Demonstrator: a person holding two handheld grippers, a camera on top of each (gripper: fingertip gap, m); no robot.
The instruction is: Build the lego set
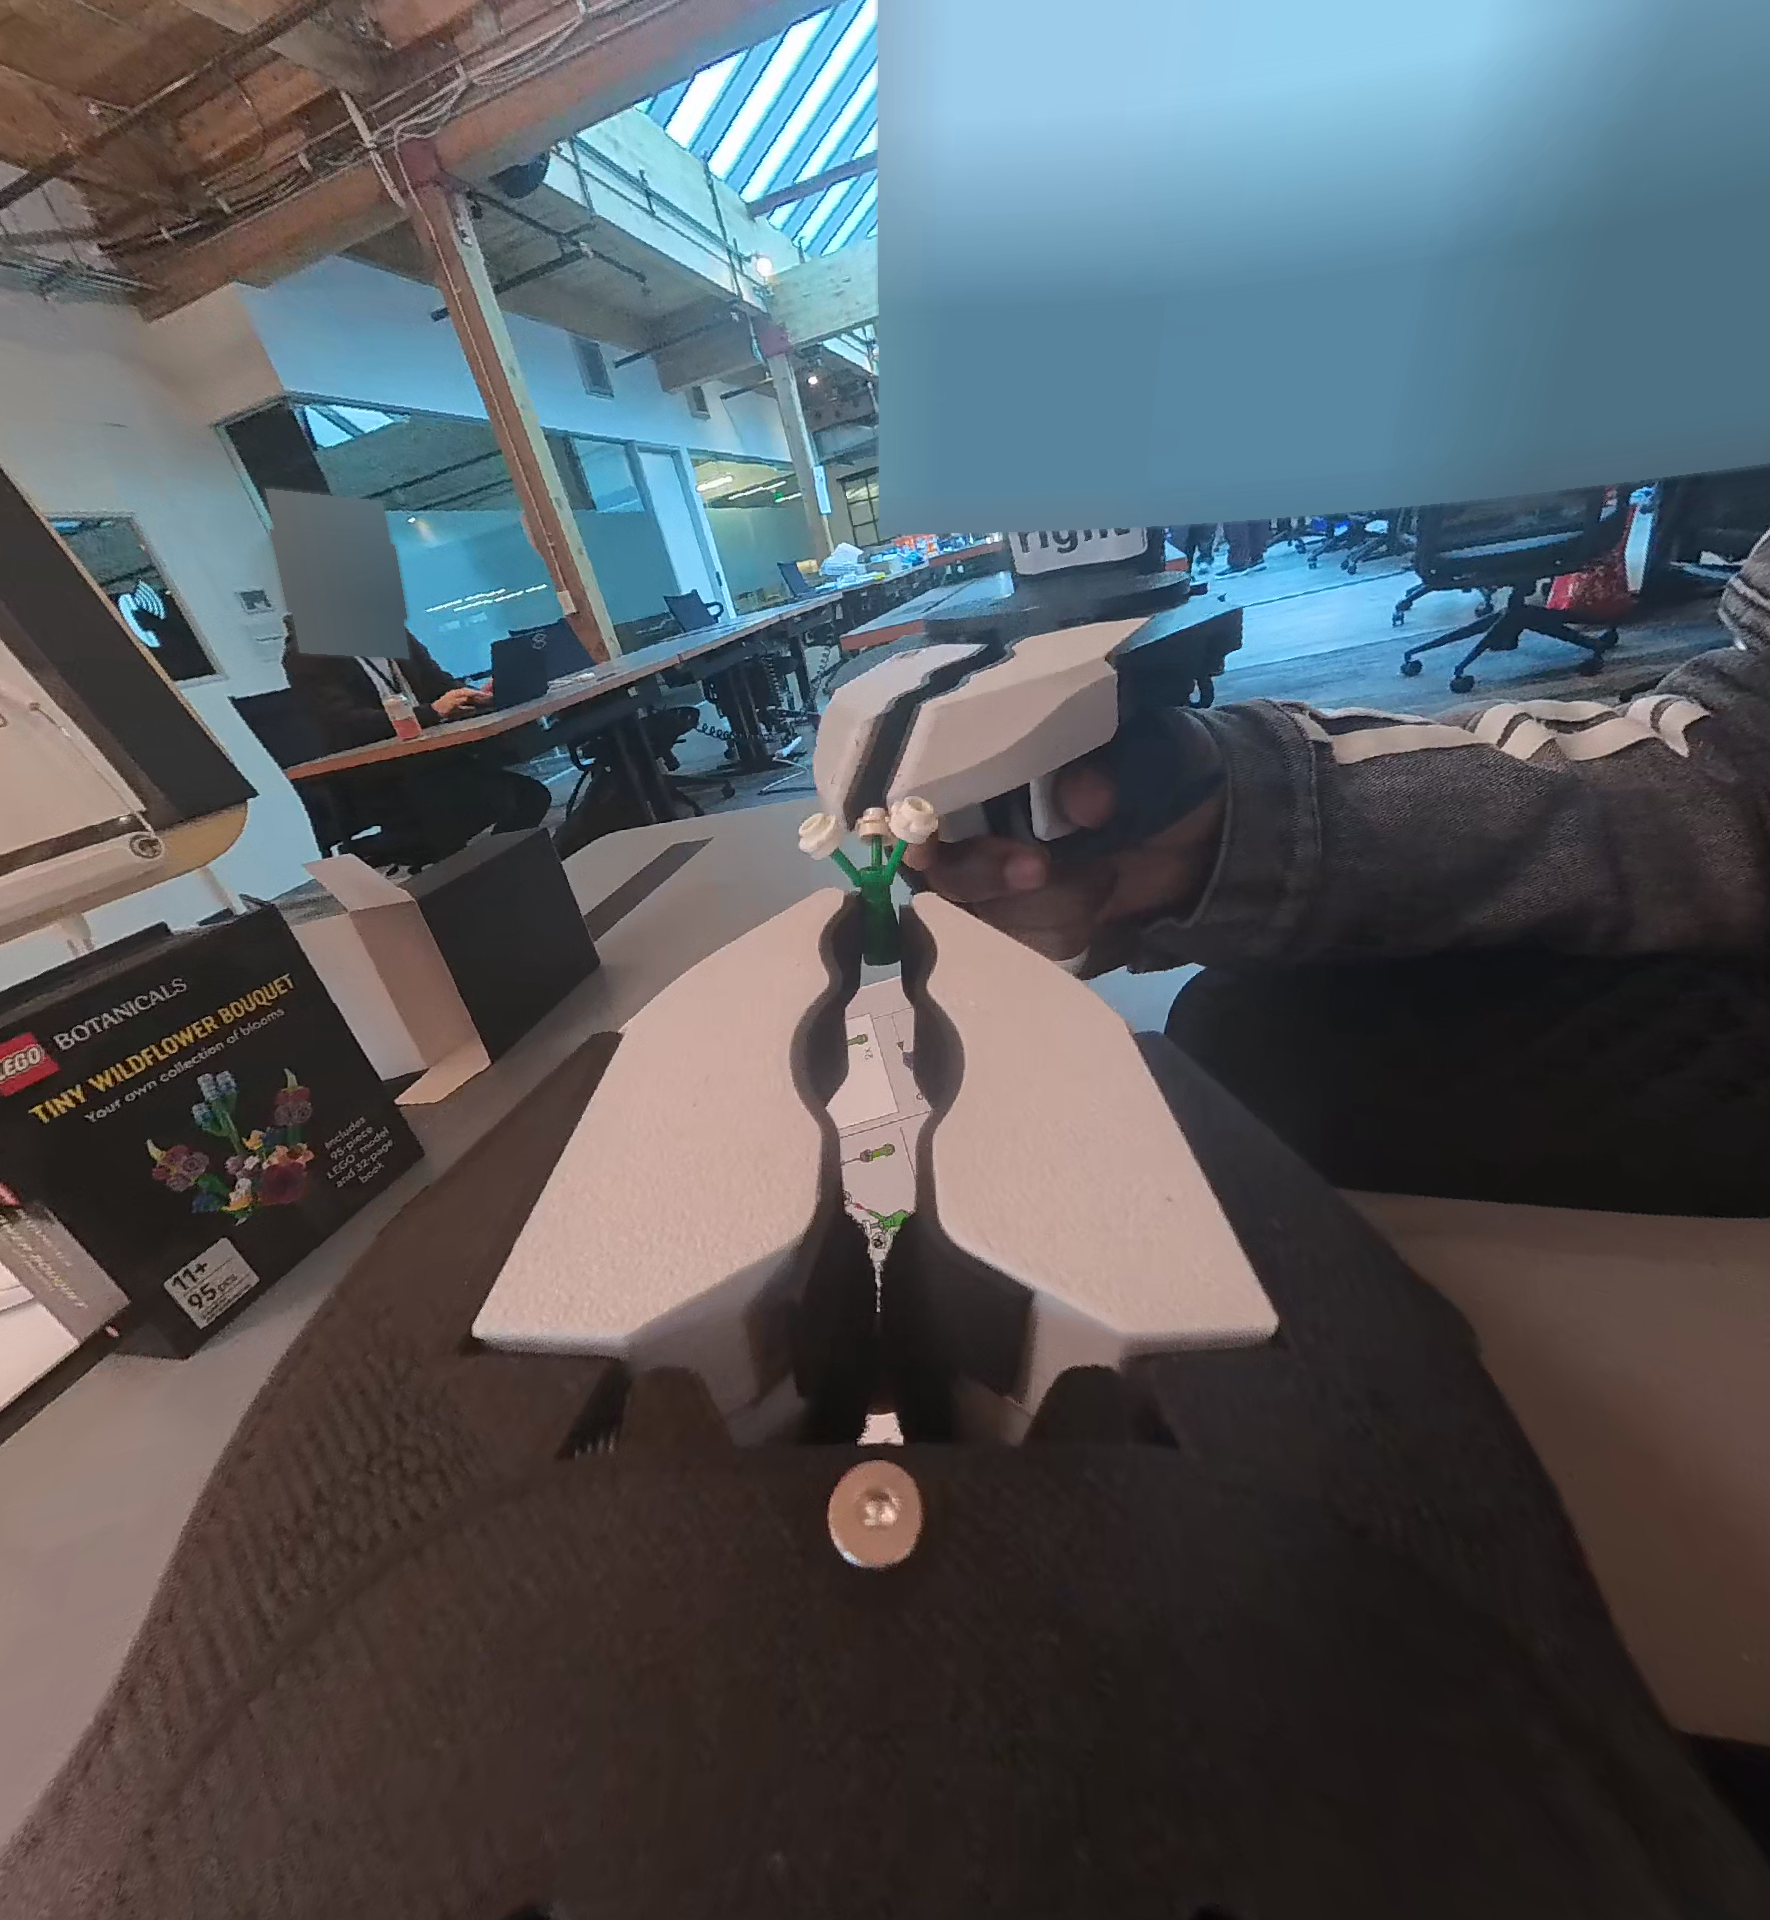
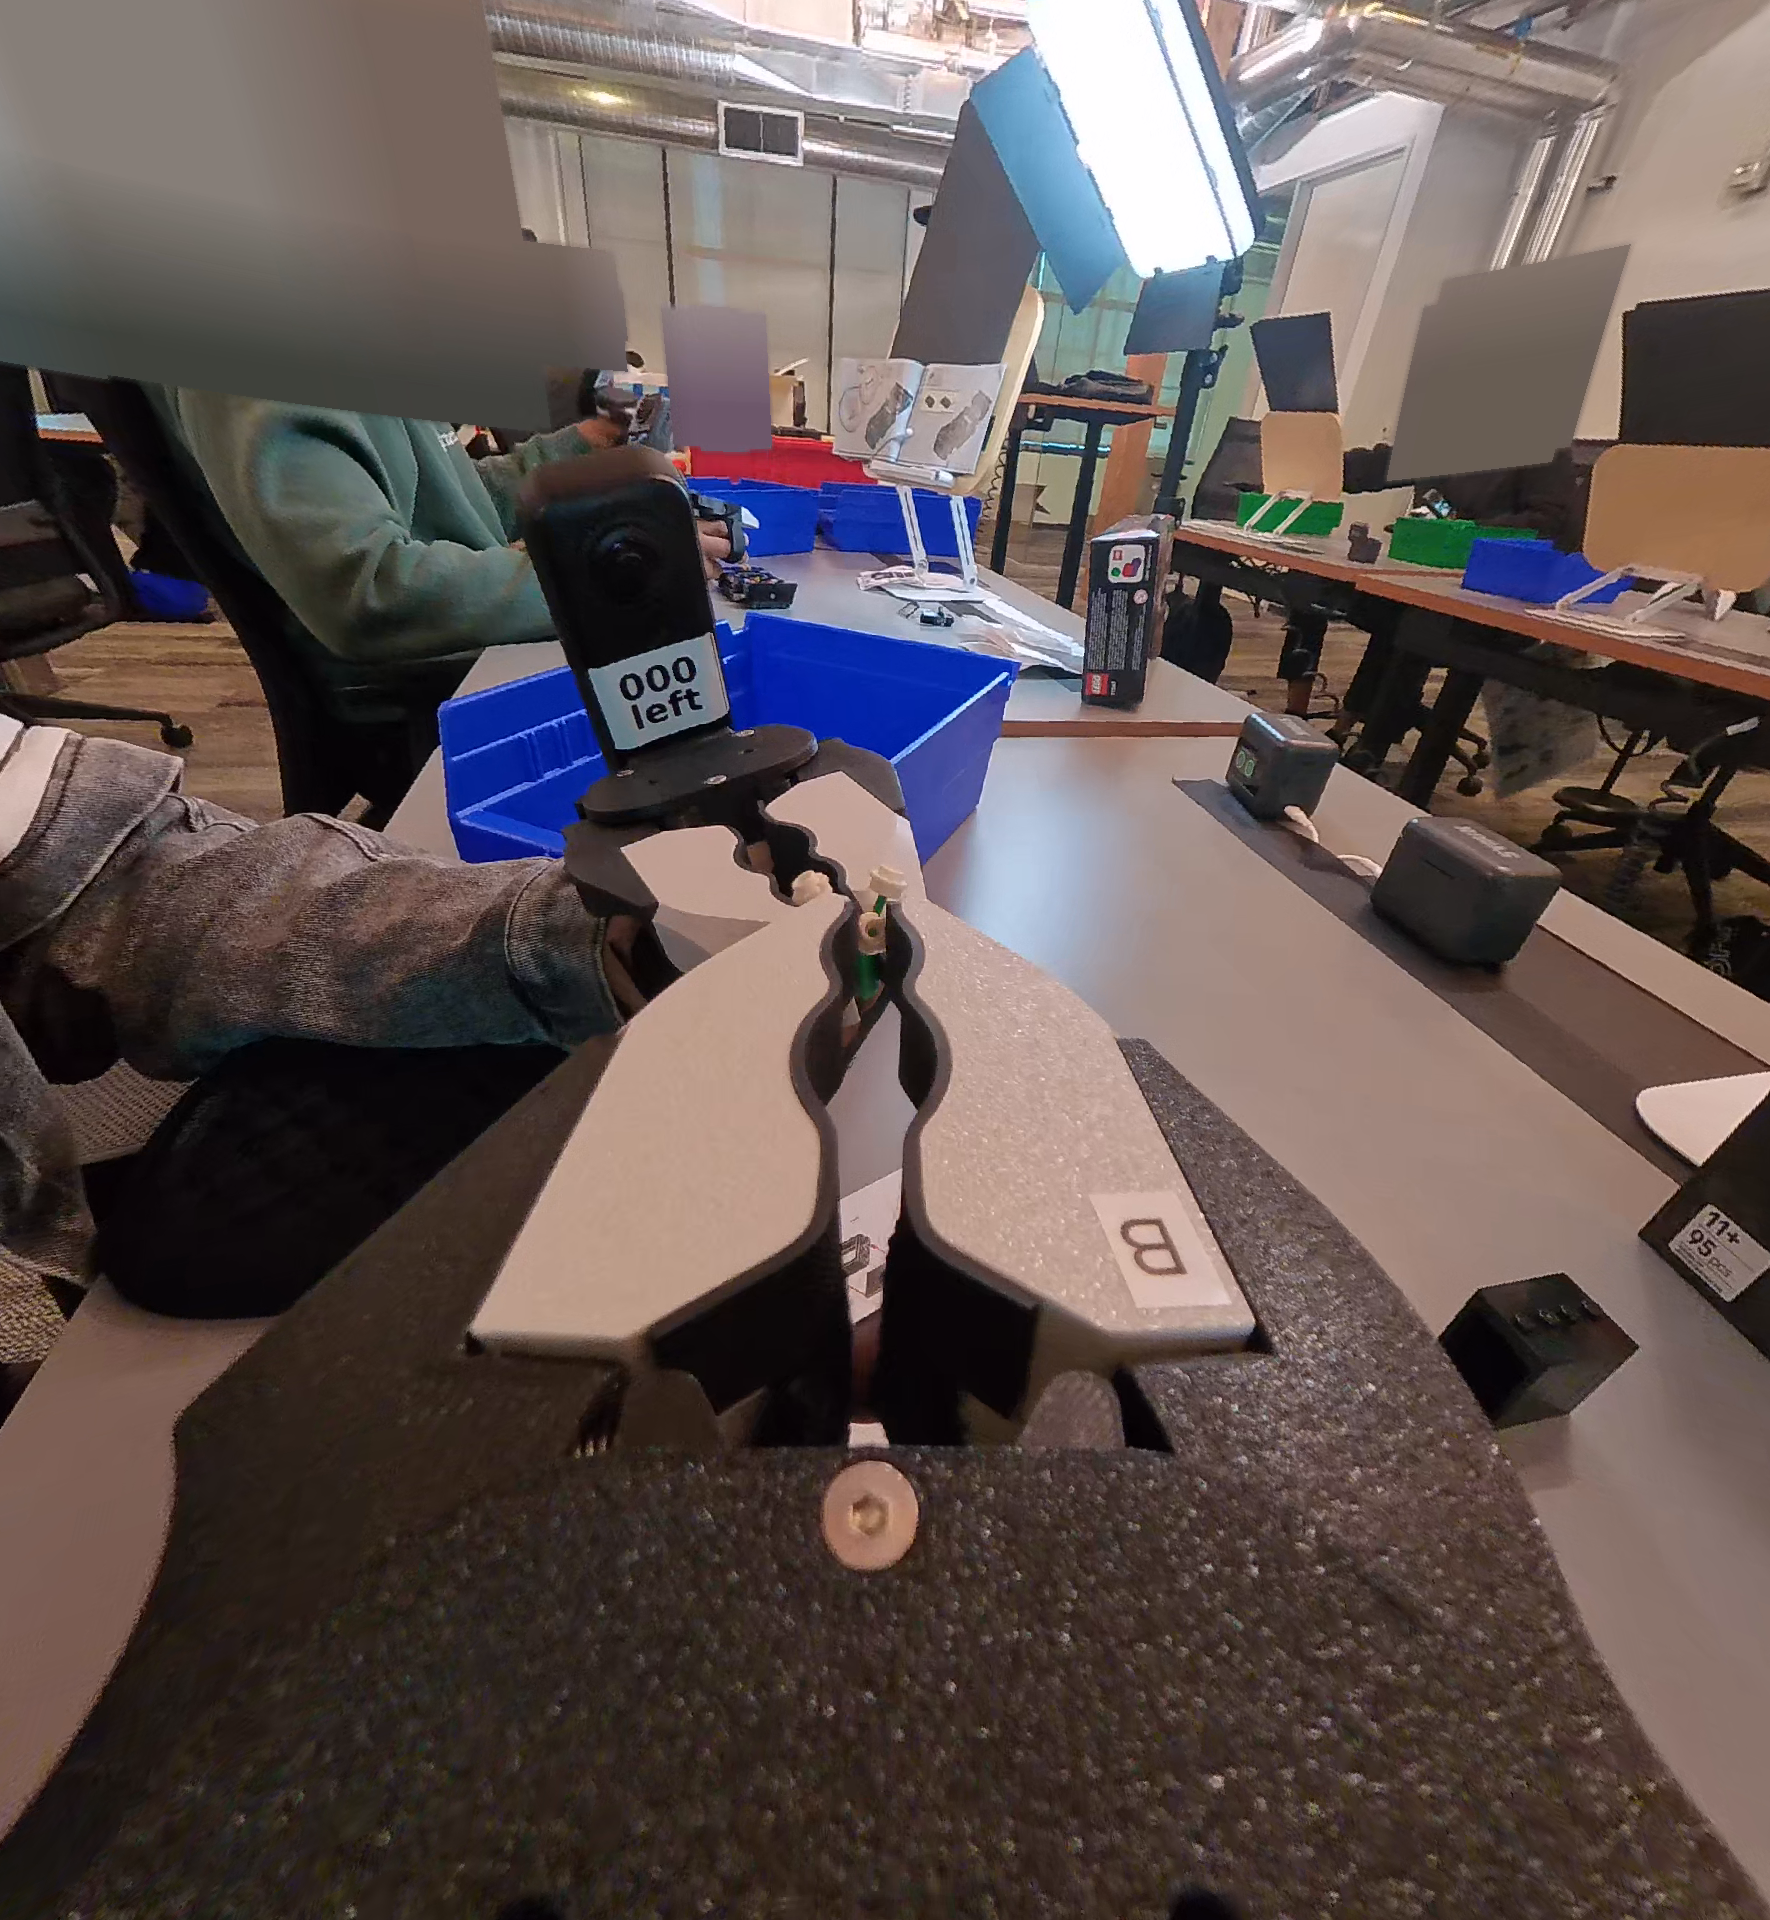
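My left gripper (image 1: 876, 940) is shut on the base of a green Lego stem (image 1: 878, 914) held upright above the table. The stem branches to three small white flower pieces (image 1: 821, 833). My right gripper (image 1: 853, 805) reaches in from the right, with its jaws closed at the flower tops. In the right wrist view my right gripper (image 2: 876, 925) has a white flower piece (image 2: 870, 928) between its tips, with the green stem (image 2: 865, 971) just below. The left gripper (image 2: 824, 873) faces it, tip to tip.
A black Lego box (image 1: 185, 1132) and an open white carton (image 1: 382, 956) stand at the left. An instruction page (image 1: 876, 1070) lies under the left gripper. A blue bin (image 2: 860, 707), grey boxes (image 2: 1463, 904) and a small black block (image 2: 1535, 1345) sit on the grey table (image 2: 1224, 1039). Only a small space, under 4 cm, lies between the two pairs of fingers.
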